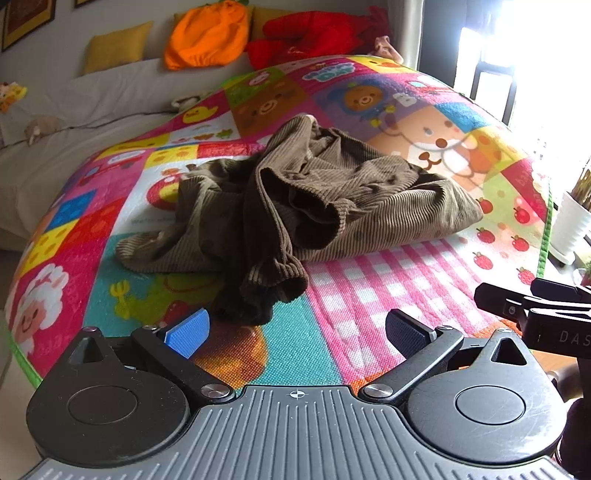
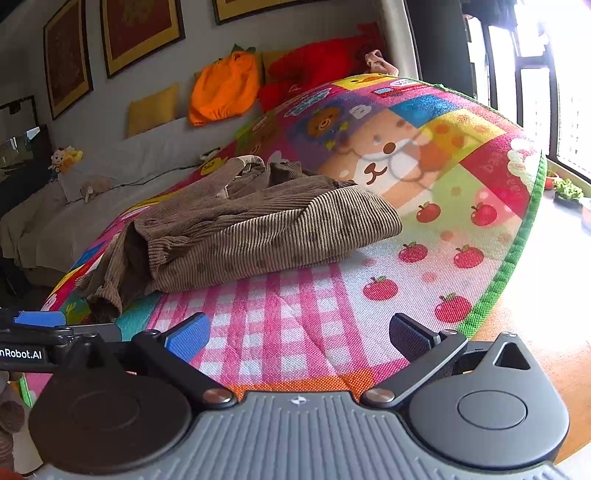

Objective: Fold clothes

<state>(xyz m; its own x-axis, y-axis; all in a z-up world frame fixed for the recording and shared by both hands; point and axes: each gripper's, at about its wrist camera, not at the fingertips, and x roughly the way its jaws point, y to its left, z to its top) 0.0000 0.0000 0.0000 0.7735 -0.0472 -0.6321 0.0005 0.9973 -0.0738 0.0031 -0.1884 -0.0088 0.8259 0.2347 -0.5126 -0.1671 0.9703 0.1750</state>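
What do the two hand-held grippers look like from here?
Both look alike. The left hand-held gripper has a ribbed grey body, two round black discs and black arms; one finger pad is blue, the other dark and textured. The right hand-held gripper matches it. White lettering marks their sides.

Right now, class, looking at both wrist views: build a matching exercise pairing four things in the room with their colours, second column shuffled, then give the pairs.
Column one:
1. crumpled corduroy garment
2. pumpkin-shaped cushion
3. plush toy beside that cushion
4. square pillow against the wall

Column two:
A. red
B. mustard yellow
C. brown
D. orange

Pairs: 1-C, 2-D, 3-A, 4-B
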